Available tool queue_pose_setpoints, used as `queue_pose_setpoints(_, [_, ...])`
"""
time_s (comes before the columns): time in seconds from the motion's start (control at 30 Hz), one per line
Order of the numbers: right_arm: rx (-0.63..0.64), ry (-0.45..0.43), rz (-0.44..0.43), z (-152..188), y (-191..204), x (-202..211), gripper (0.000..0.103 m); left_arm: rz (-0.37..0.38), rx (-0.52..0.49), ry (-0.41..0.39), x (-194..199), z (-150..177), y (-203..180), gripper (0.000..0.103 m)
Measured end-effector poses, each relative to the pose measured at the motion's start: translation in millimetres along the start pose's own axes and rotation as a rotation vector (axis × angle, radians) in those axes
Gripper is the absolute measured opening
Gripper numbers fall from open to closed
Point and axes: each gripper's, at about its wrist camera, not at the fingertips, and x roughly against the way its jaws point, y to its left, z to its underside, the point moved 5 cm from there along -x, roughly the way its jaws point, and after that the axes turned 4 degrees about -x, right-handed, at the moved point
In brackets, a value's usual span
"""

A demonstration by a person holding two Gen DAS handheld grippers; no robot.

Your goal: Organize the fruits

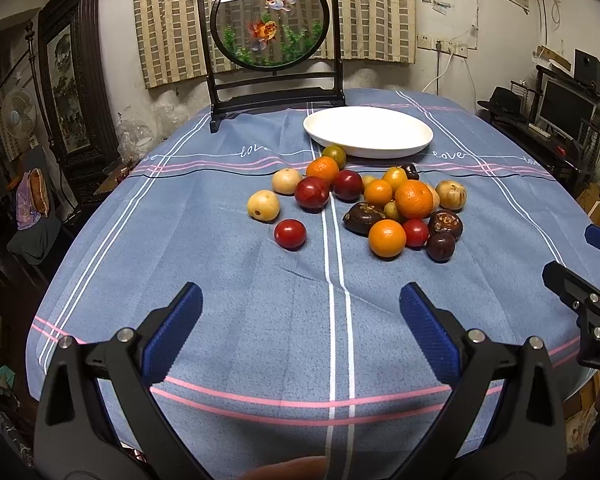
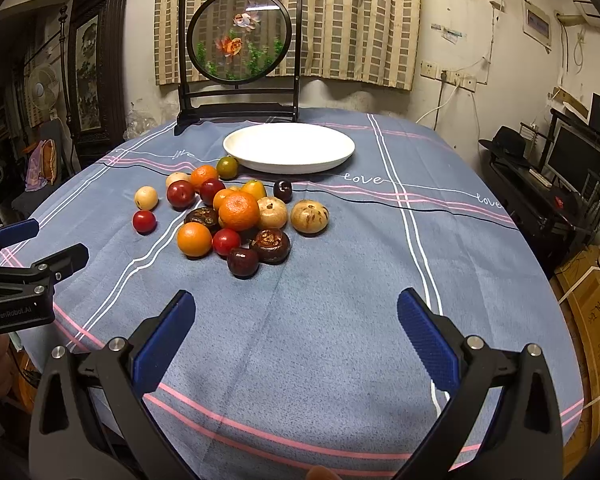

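plainly, "love" runs along the tablecloth [image 2: 300, 320]; left tongs [image 2: 40, 240] read "genrobot.ai".

The table [image 1: 220, 312] is covered by a matt woven cloth [image 2: 340, 320], lightly creased. A smooth, glossy white finish is shown by the plate [image 1: 368, 132]. The oranges [image 1: 387, 238] are finely dimpled, the red fruits [image 1: 290, 233] slick and shiny. Matt black plastic arms, bright metal rivets and textured blue pads [image 1: 428, 332] are seen on the left hand-held gripper [image 1: 300, 312] and the right hand-held gripper [image 2: 296, 312]
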Motion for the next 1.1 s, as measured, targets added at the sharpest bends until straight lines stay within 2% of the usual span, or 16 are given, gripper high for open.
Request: queue_pose_setpoints(1.1, [-0.007, 0.004, -0.005, 3.8, 0.2, -4.1, 0.102, 0.013, -0.008, -0.011, 2.5, -2.4, -2.7, 0.101])
